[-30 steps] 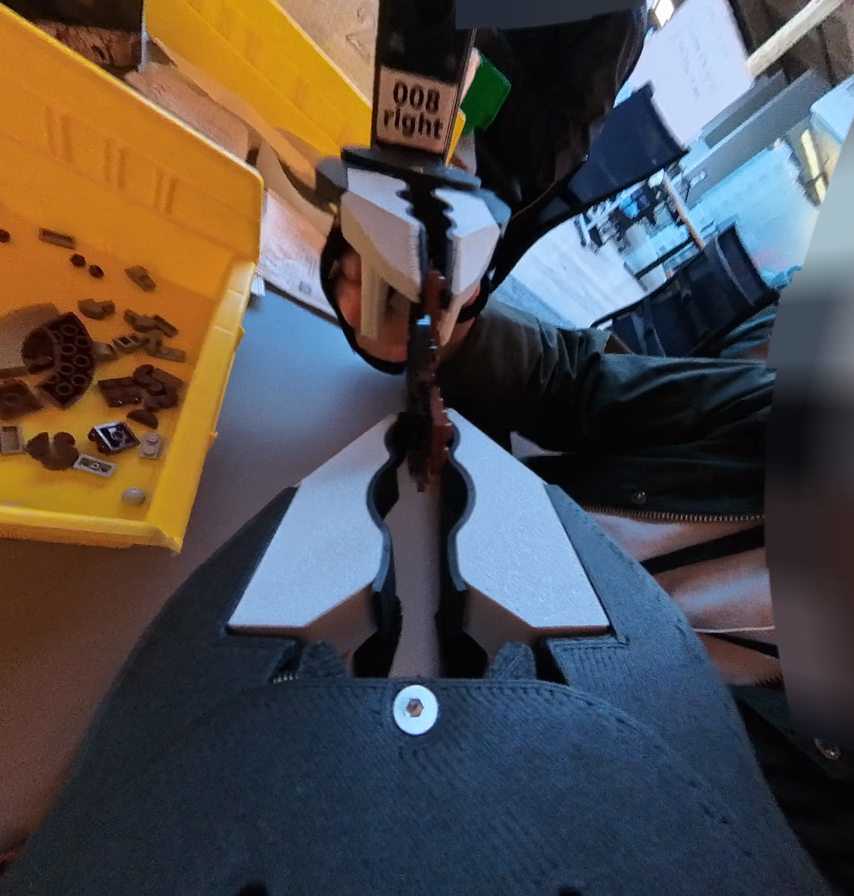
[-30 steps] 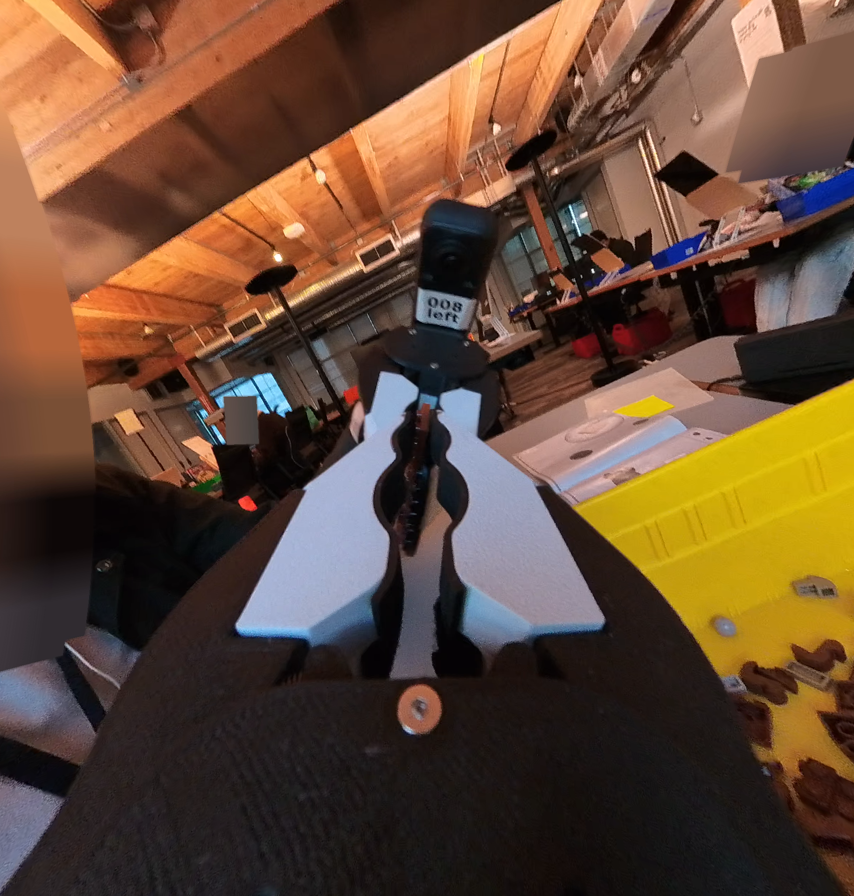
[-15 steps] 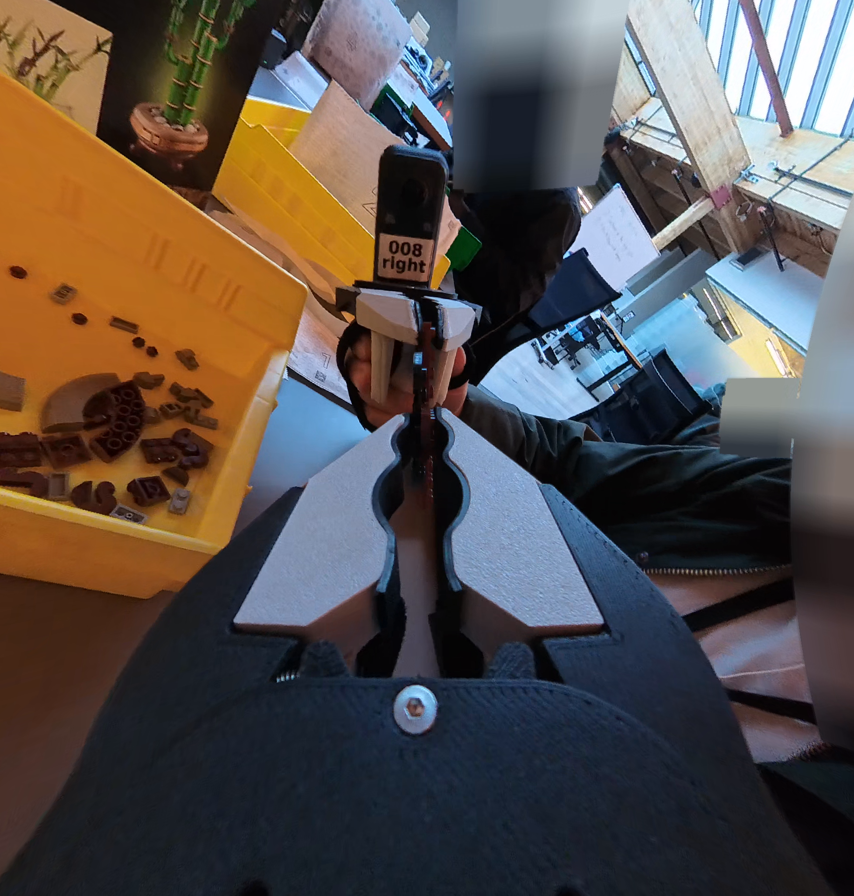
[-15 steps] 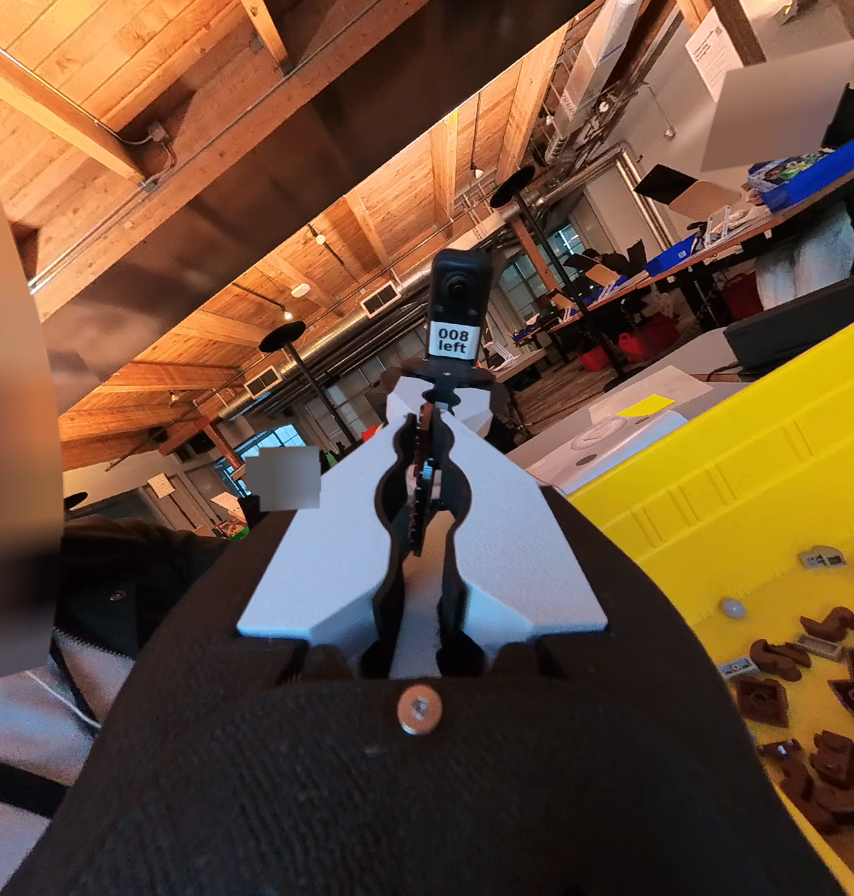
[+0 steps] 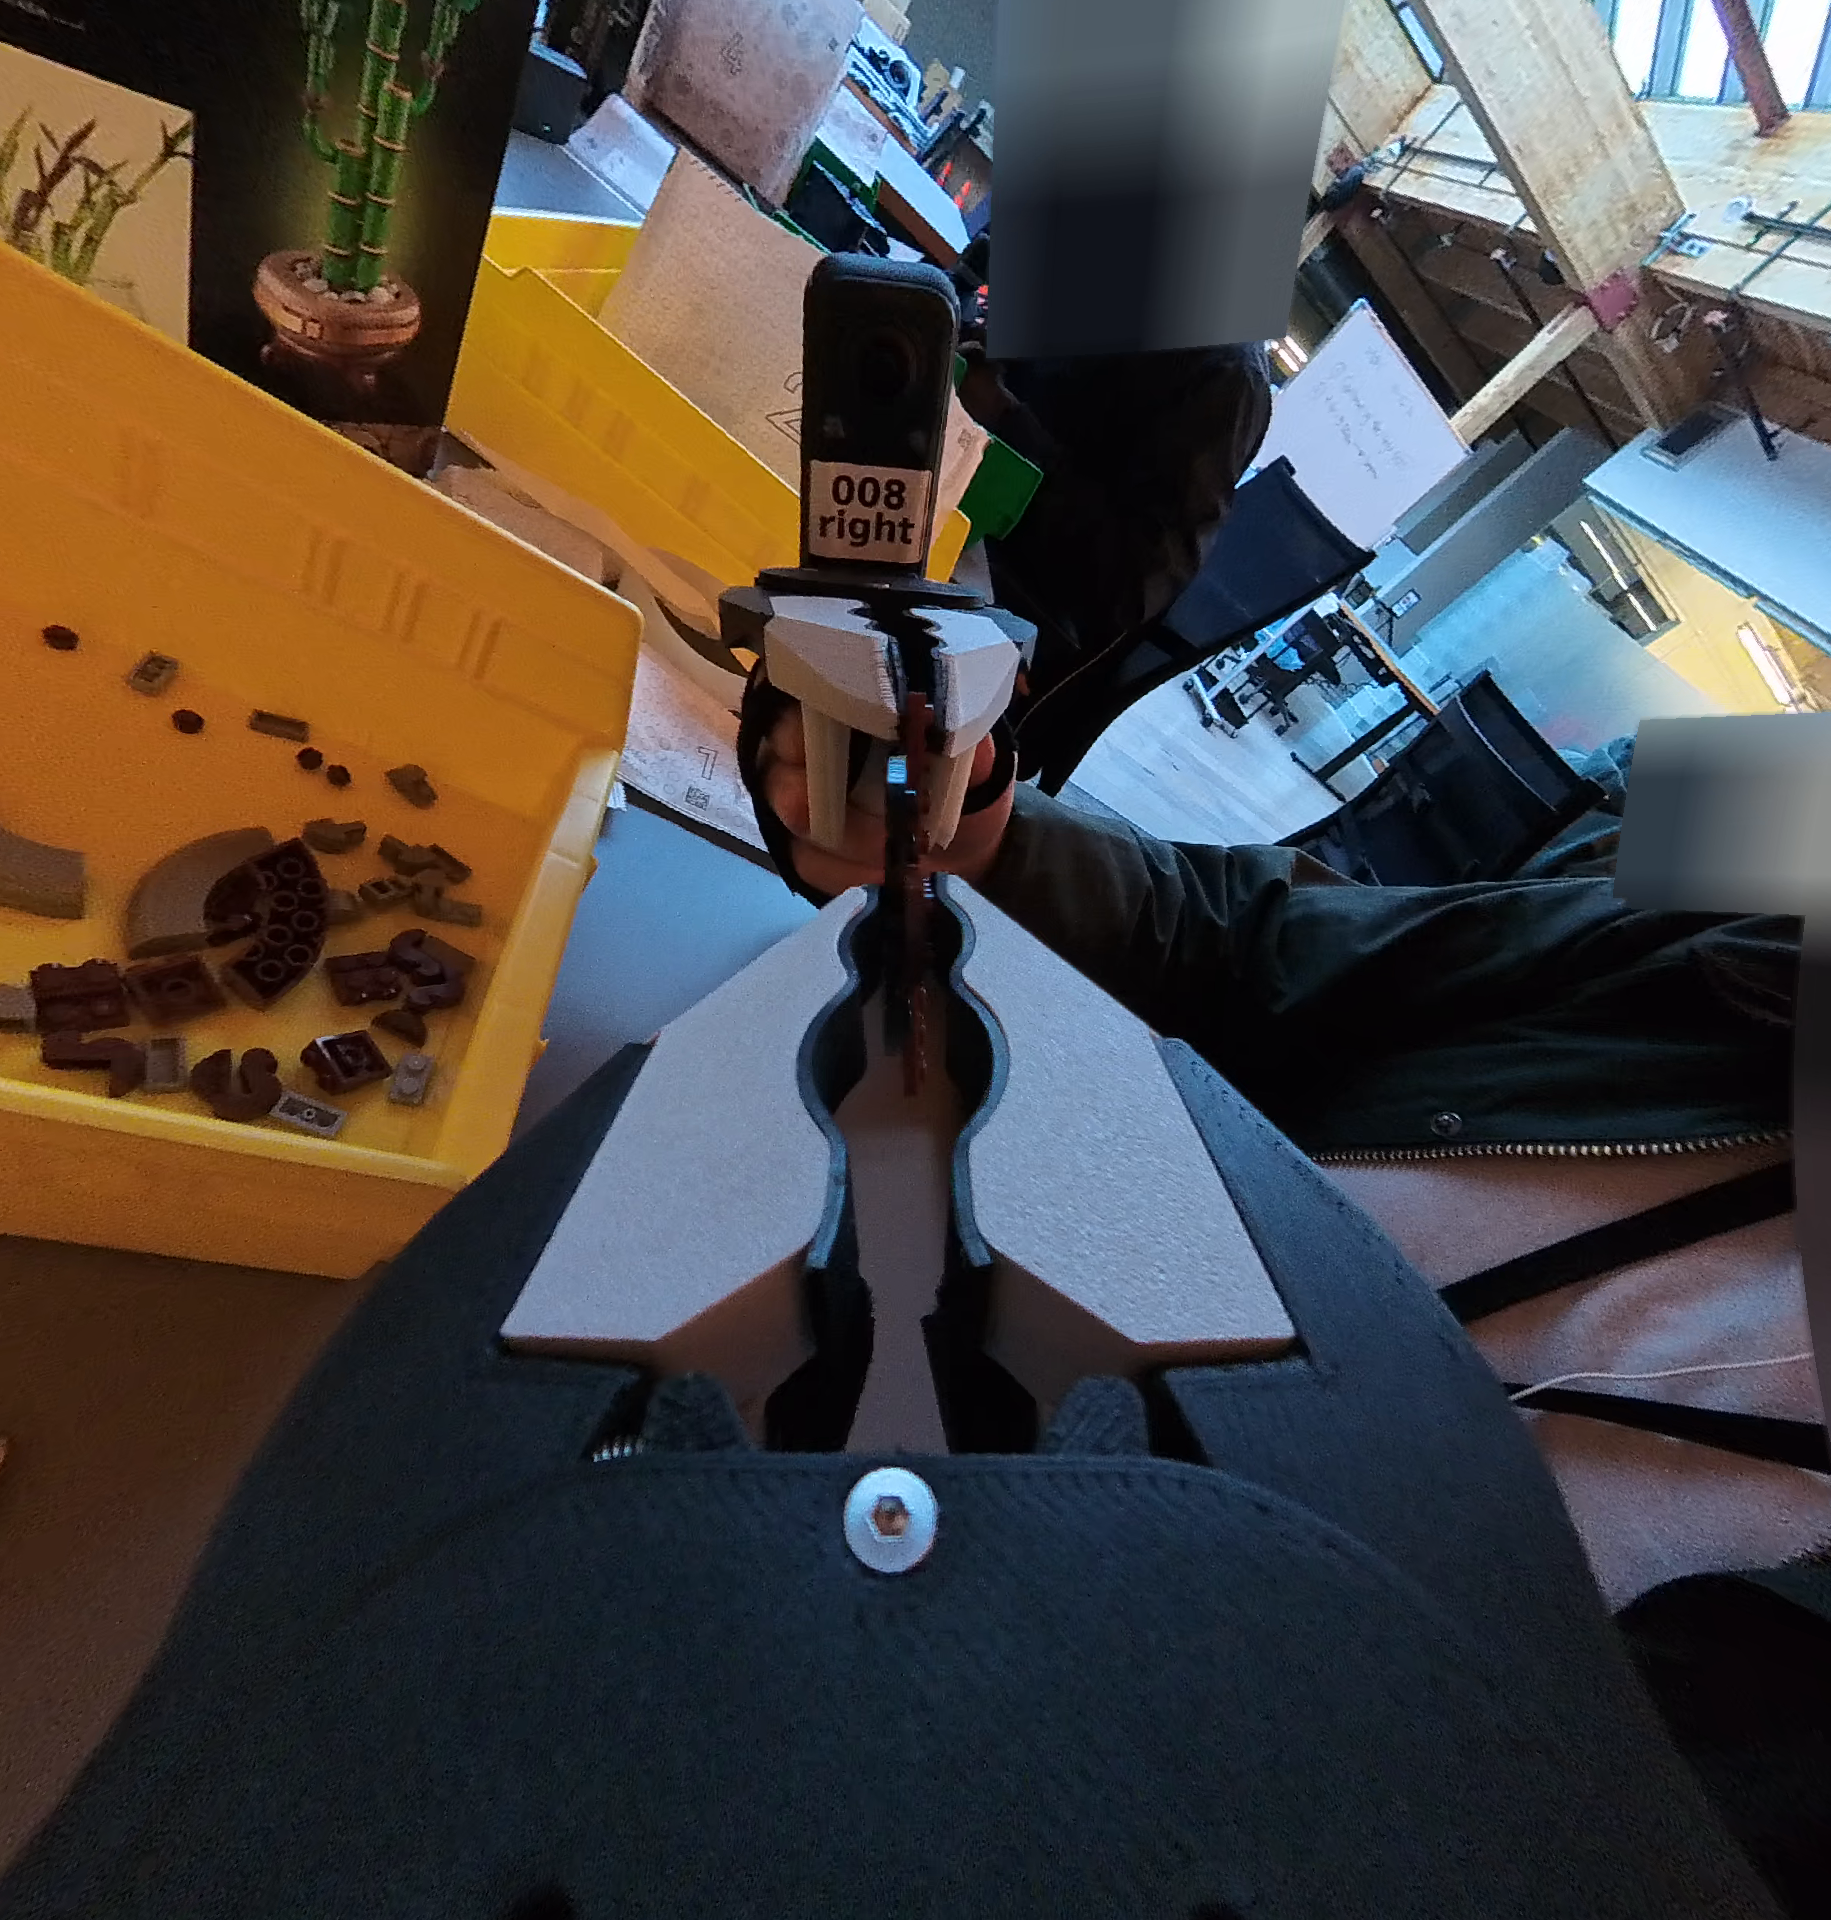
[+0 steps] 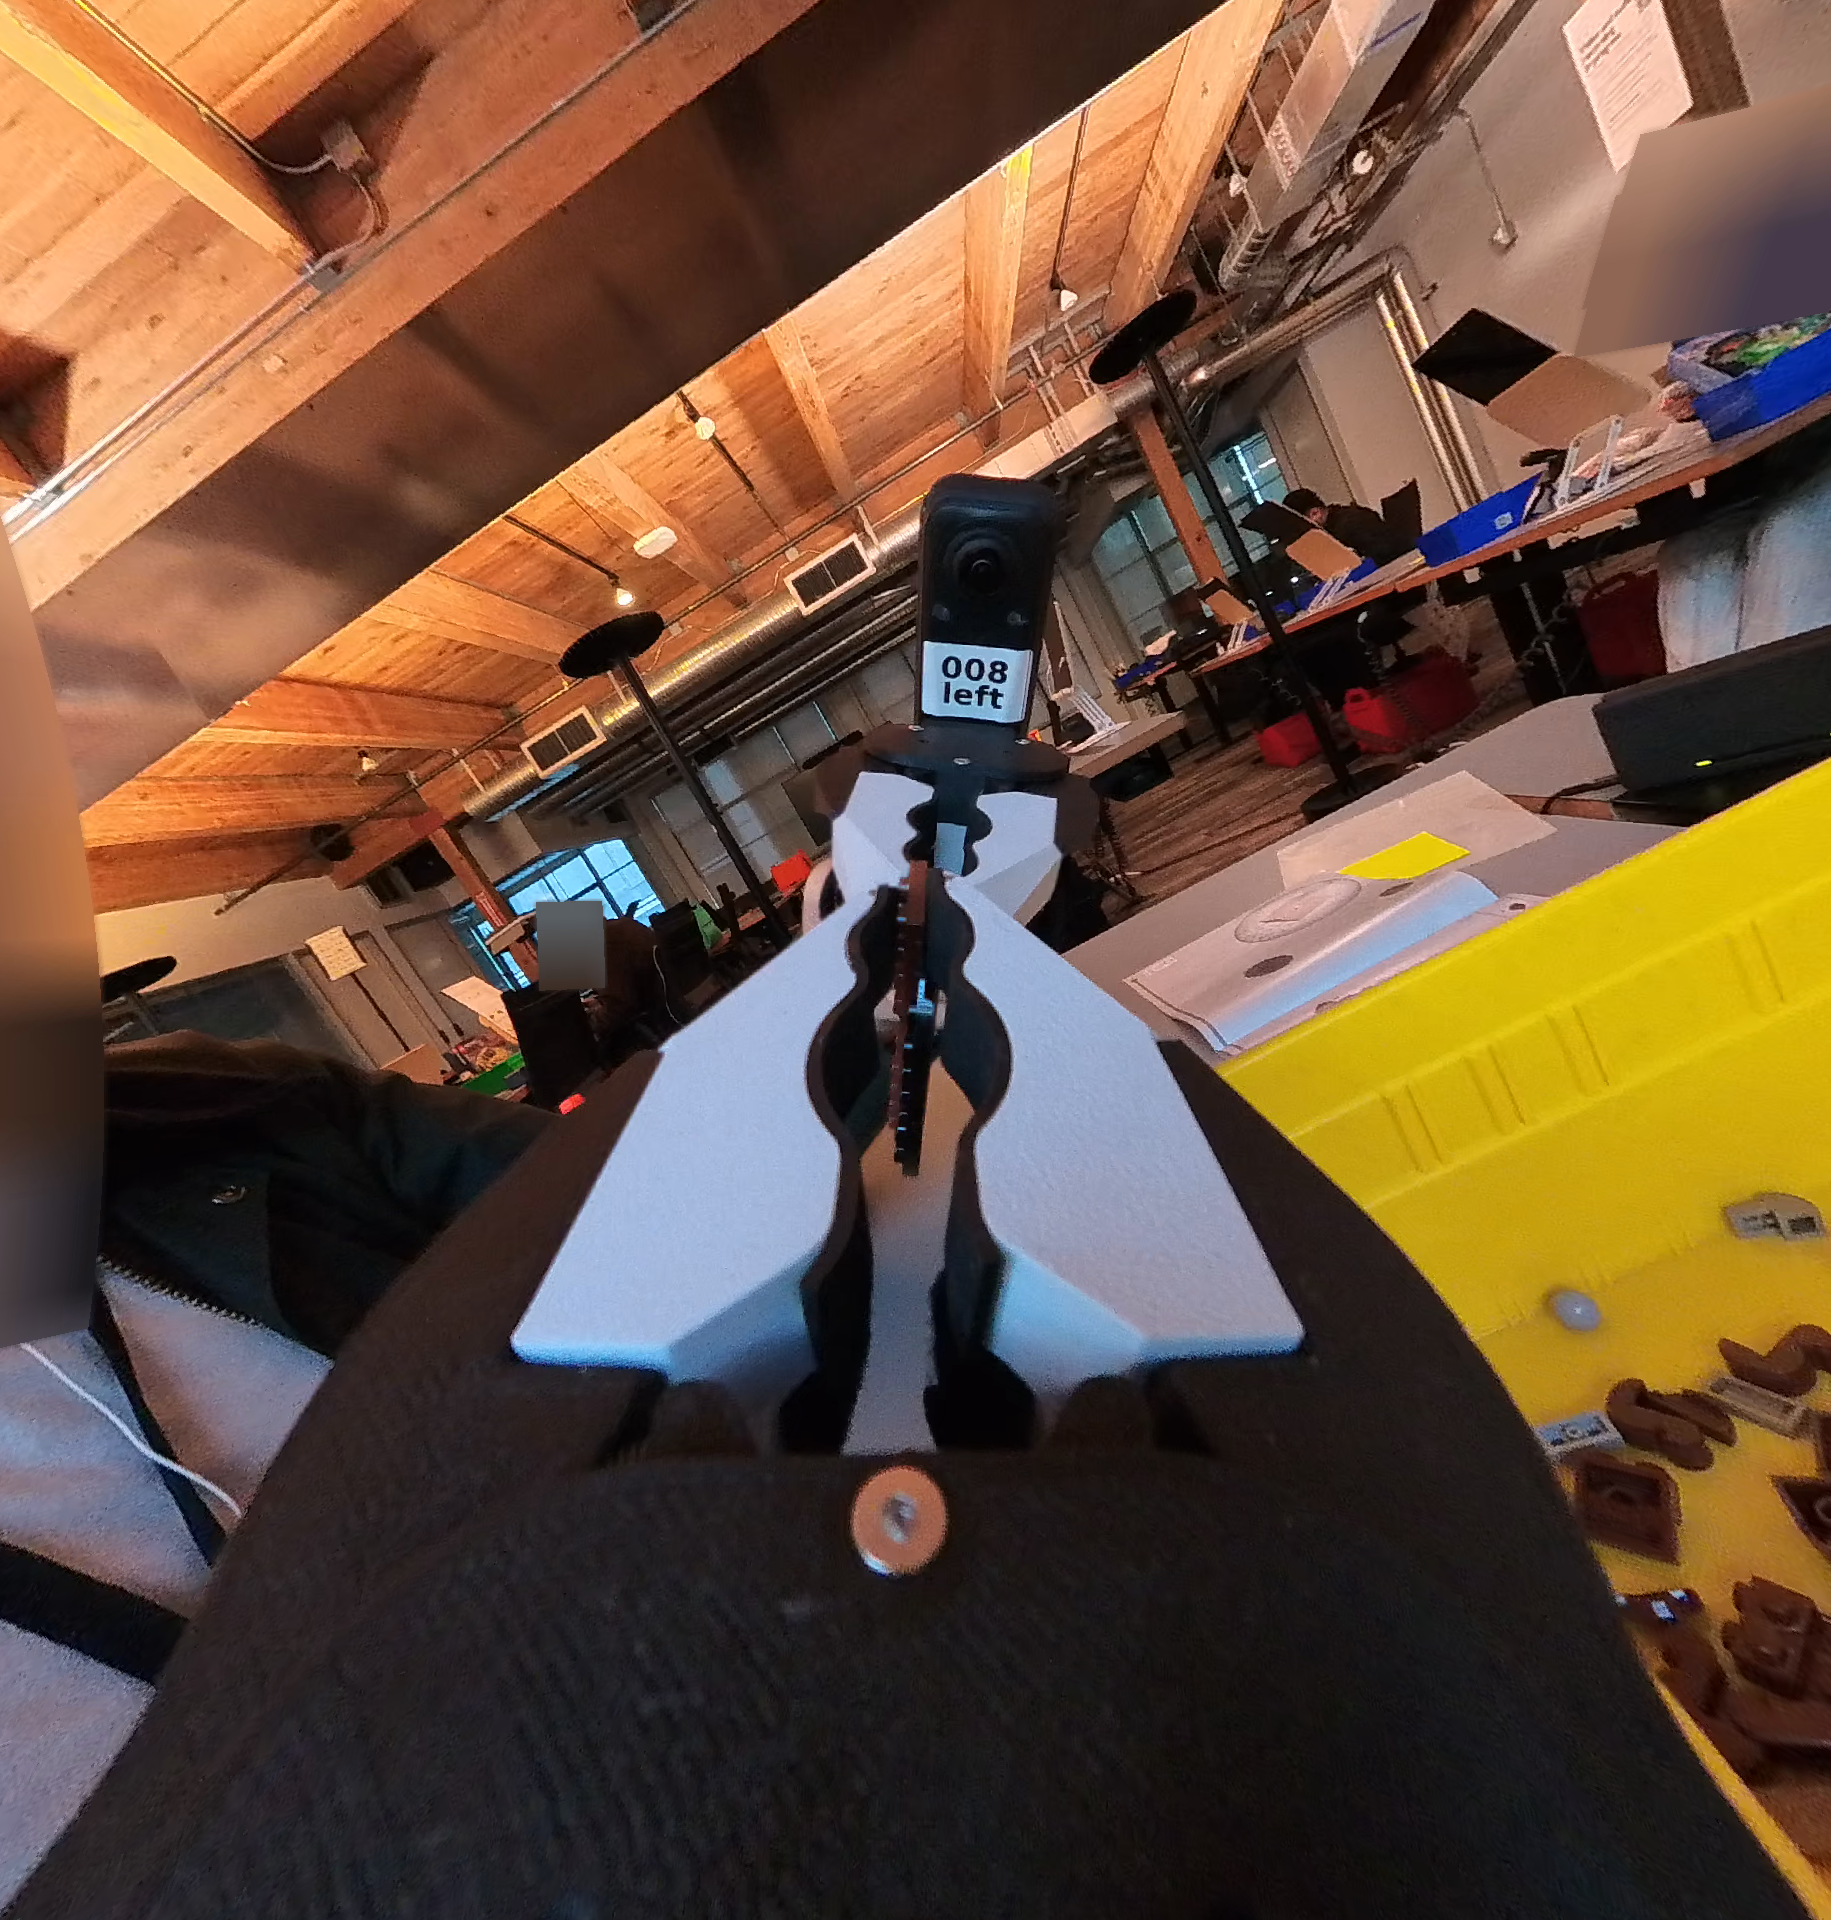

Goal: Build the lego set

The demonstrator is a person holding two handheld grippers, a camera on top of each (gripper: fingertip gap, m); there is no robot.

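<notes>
A thin dark-brown lego plate assembly (image 5: 913,1029) is held edge-on in the air between both grippers. My left gripper (image 5: 906,914) is shut on its near end. My right gripper (image 5: 895,800) faces it, held by a hand, and is shut on the far end. In the right wrist view the same assembly (image 6: 906,1081) sits between the white fingers of my right gripper (image 6: 916,904), with the left gripper (image 6: 937,862) just beyond it. A yellow bin (image 5: 267,540) at the left holds several loose brown and grey pieces (image 5: 267,935). The bin also shows in the right wrist view (image 6: 1513,1039).
The lego box (image 5: 350,208) with a bamboo picture stands behind the bin. Numbered paper bags (image 5: 703,748) lie on the grey table (image 5: 662,914). A person's dark sleeve (image 5: 1306,966) reaches in from the right. A white booklet (image 6: 1337,935) lies beyond the bin. Less than 4 cm separates the two grippers' tips.
Both grippers have tilted upward together and the right gripper now looks a little farther from the left one. Both stay shut on the brown assembly.
</notes>
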